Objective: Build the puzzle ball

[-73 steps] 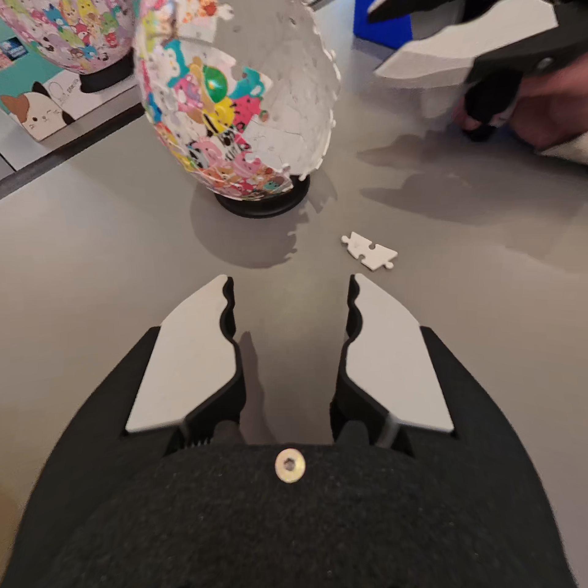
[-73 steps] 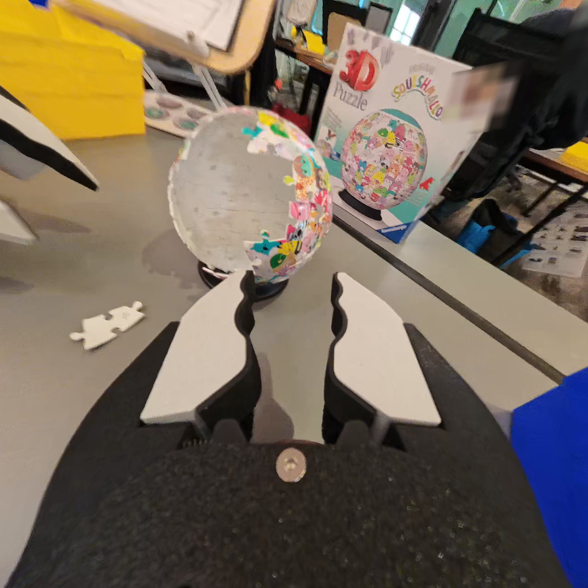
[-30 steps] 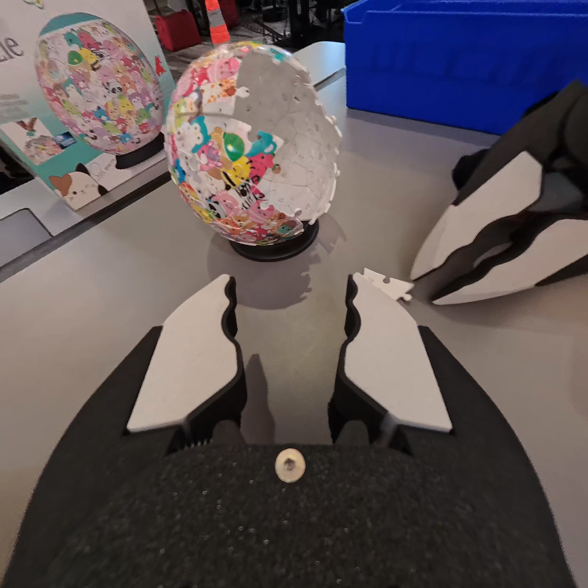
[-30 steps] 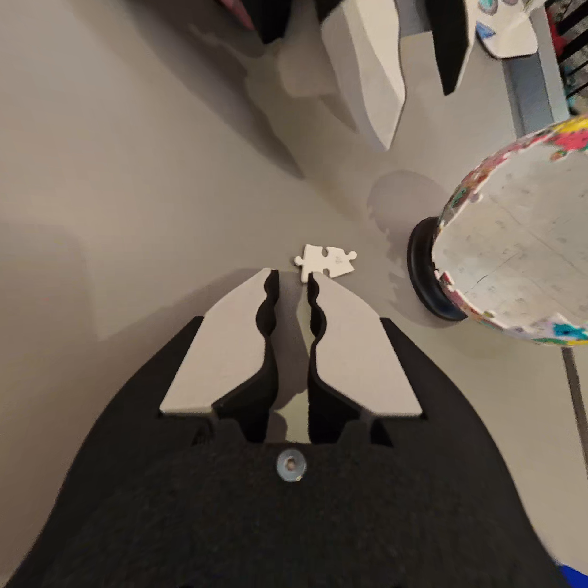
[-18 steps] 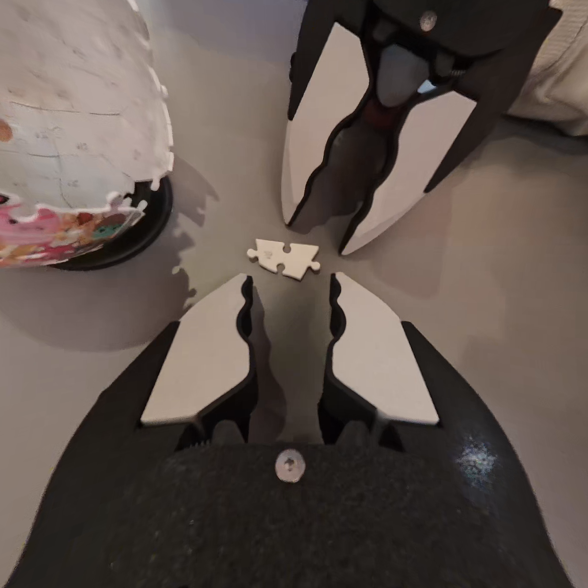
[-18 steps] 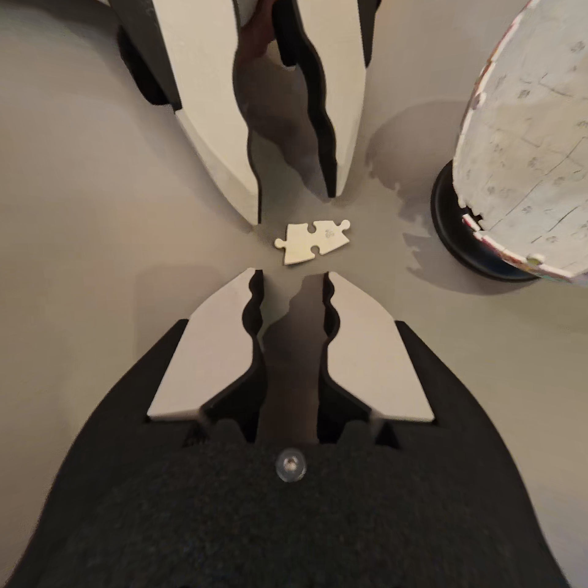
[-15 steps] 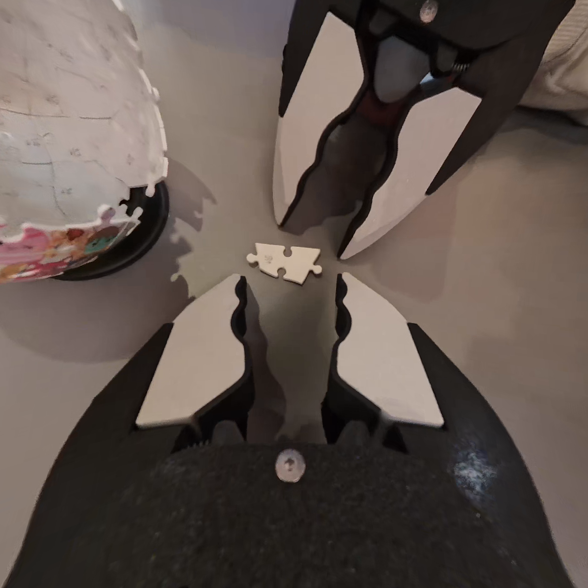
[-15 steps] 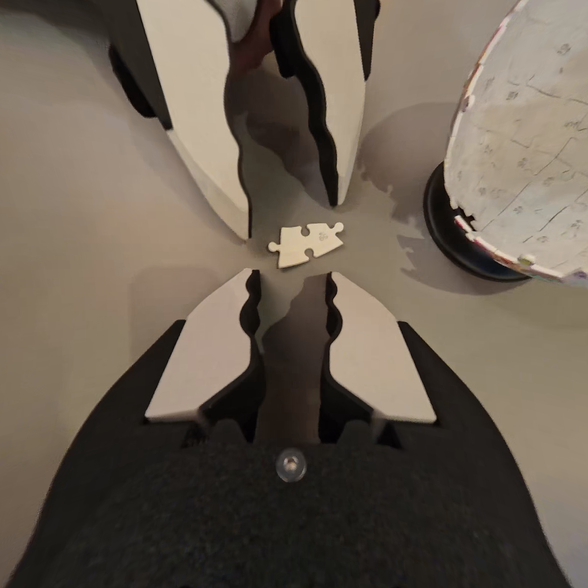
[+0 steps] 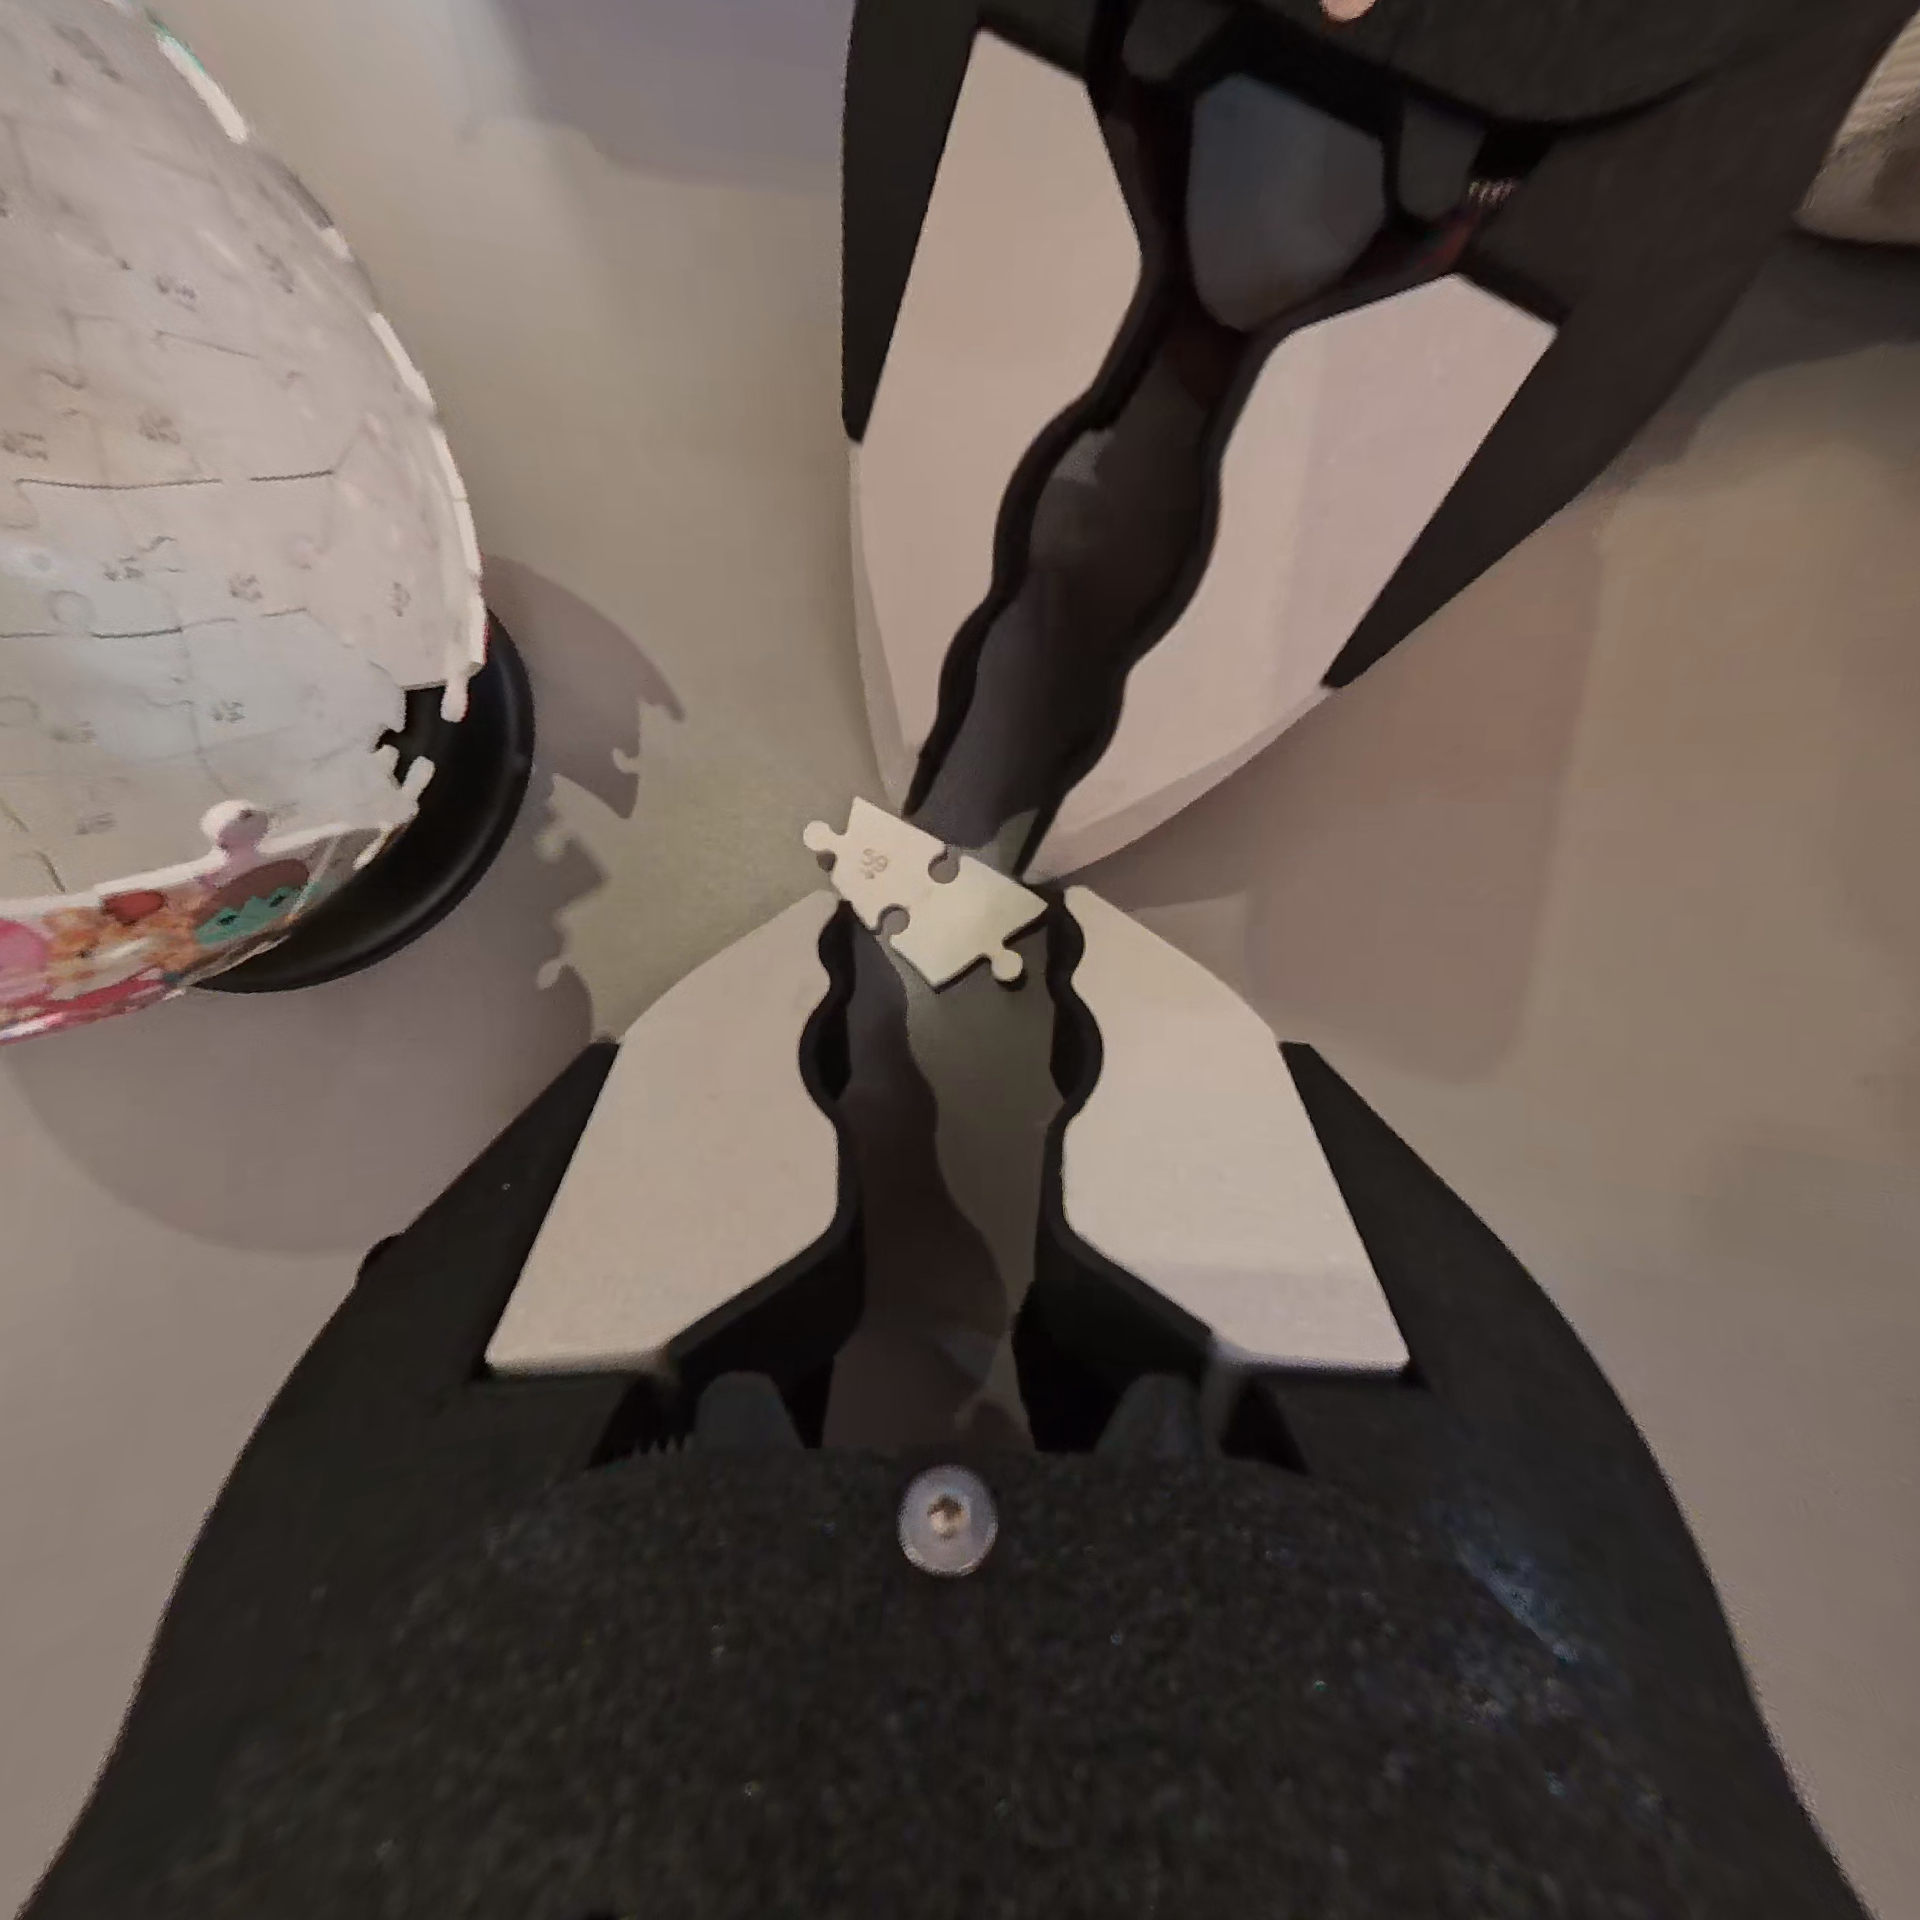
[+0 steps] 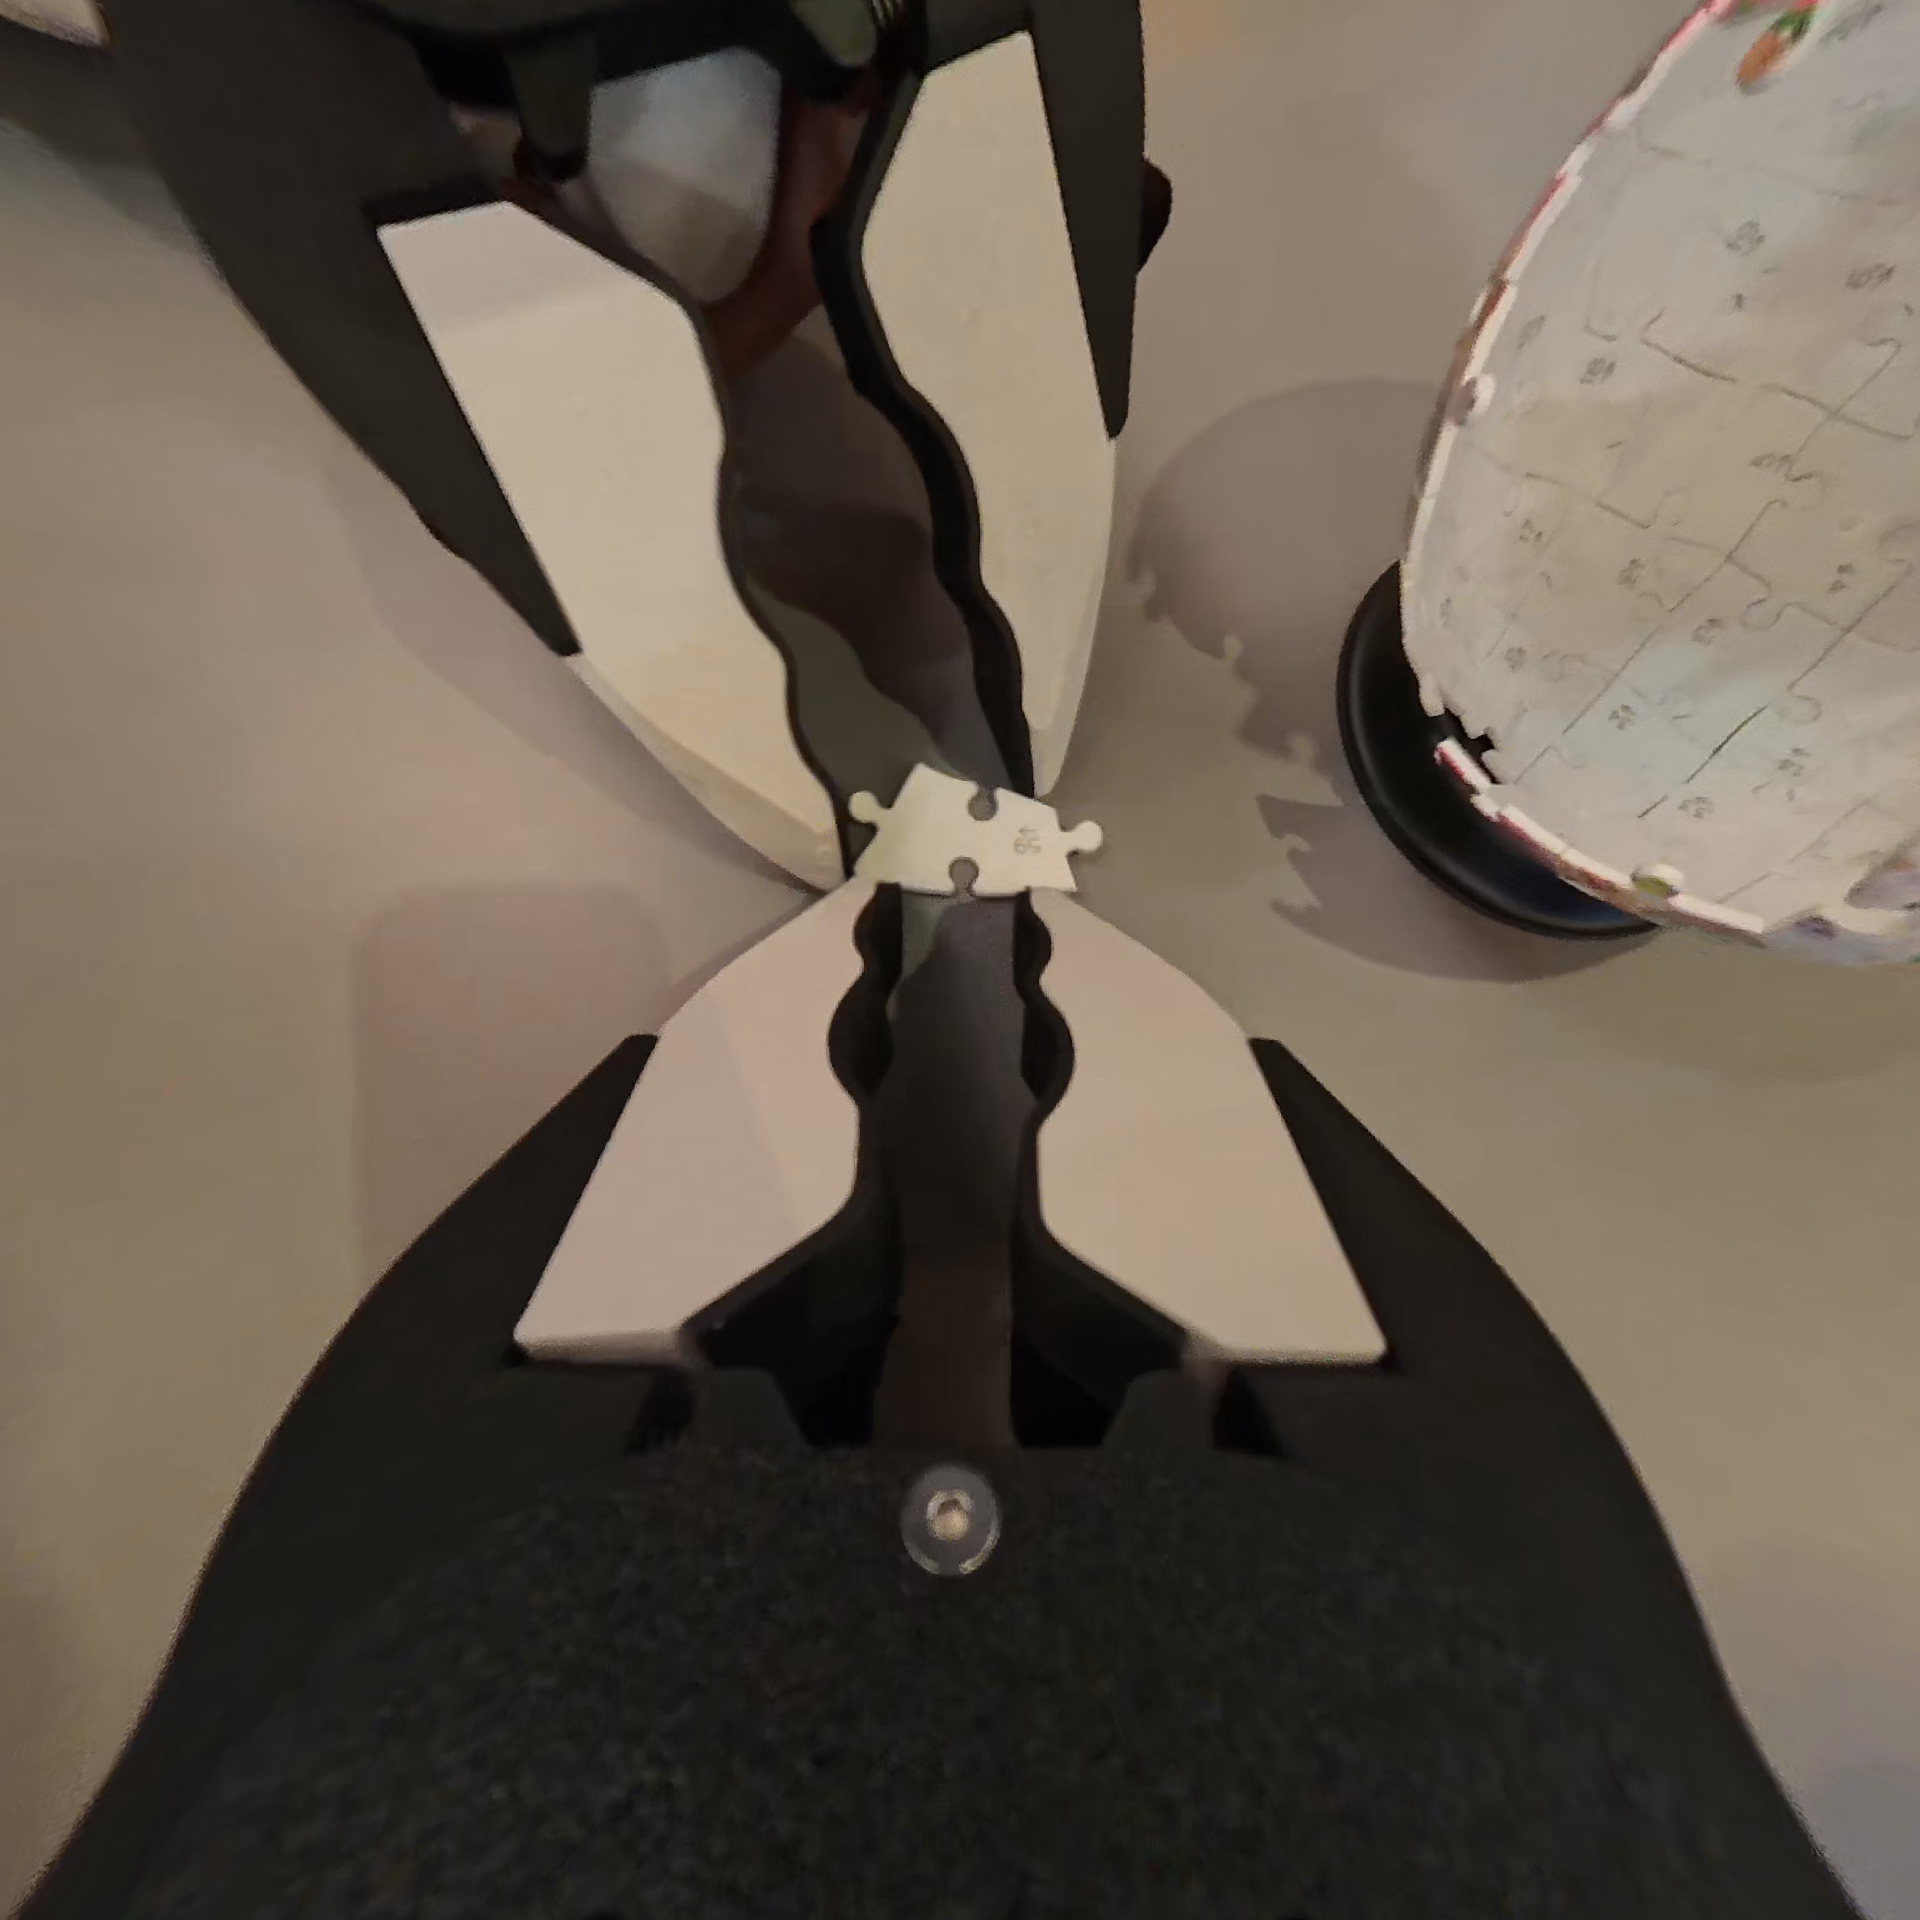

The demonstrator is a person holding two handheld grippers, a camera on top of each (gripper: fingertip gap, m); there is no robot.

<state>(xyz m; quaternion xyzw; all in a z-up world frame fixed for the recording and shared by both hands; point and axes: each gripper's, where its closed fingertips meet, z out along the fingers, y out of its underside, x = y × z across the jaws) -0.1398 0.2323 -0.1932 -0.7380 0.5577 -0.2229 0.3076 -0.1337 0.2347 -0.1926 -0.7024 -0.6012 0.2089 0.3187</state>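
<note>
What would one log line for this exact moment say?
left gripper: open, at joined puzzle pieces | right gripper: open, opposite side | pieces: printed side down on table | puzzle ball: incomplete, on stand

**Wrist cams: head-on, steep down, close**

Both wrist views look steeply down at the grey table [image 9: 1662,935], close in. They face each other: each sees the opposite gripper tips-on. Shared: two joined pieces [image 9: 925,902] [image 10: 971,844], ball [image 9: 197,582] [image 10: 1683,540] on stand.

A white joined pair of puzzle pieces [image 10: 971,844] lies on the grey desk [image 10: 260,727]. The right gripper [image 10: 951,914] and the left gripper [image 10: 925,800] meet tip to tip at it, jaws parted. Right of the pieces, the half-built puzzle ball [image 10: 1683,540] sits on its black stand [image 10: 1455,831].
</note>
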